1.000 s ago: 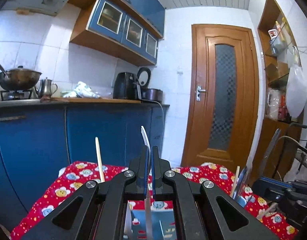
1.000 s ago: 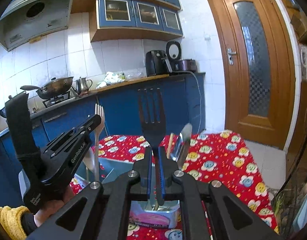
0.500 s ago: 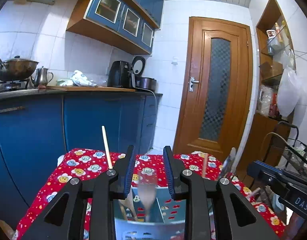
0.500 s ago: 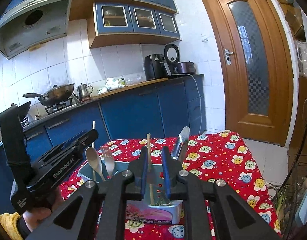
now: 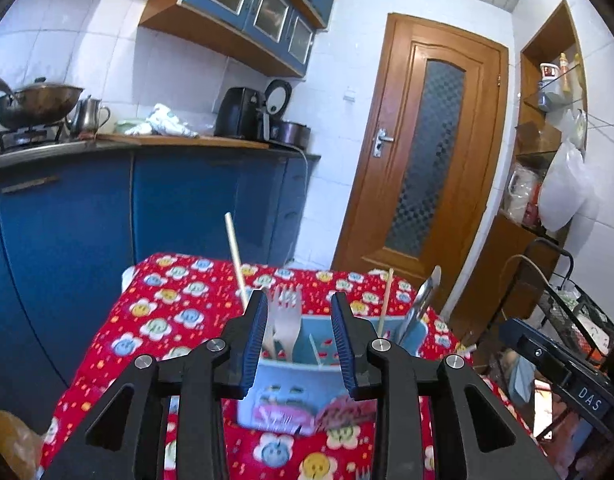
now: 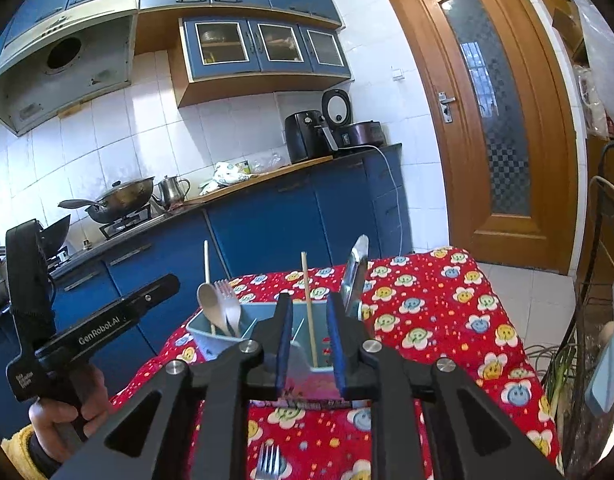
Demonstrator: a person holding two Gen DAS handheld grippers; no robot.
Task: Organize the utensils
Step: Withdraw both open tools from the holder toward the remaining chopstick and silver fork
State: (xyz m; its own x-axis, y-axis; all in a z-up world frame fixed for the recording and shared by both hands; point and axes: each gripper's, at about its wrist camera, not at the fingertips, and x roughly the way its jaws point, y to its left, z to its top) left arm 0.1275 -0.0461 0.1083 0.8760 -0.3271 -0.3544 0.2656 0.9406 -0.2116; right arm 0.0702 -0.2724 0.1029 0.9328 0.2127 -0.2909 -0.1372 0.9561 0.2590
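Both grippers hang over a light blue holder that stands on a table with a red flowered cloth. The left gripper has its fingers spread wide with nothing between them; past the gap, the holder sits just below and ahead. In the holder's left compartment a fork stands prongs up, somewhat blurred, beside a wooden chopstick that leans out to the left.

The right gripper is also apart and holds nothing. From its camera the same compartment shows a wooden spoon and the fork side by side, bowl and prongs up, with the chopstick rising behind them. A second chopstick stands nearly upright in the middle section, seen between the fingers. At the holder's right end a flat metal utensil sticks up, tilted a little; it may be a knife or a scraper, but its lower part is hidden behind the right finger.

Another fork lies on the cloth at the near edge, between the right gripper's arms. At the left of the right camera's view a hand in a yellow sleeve grips the handle of the left tool
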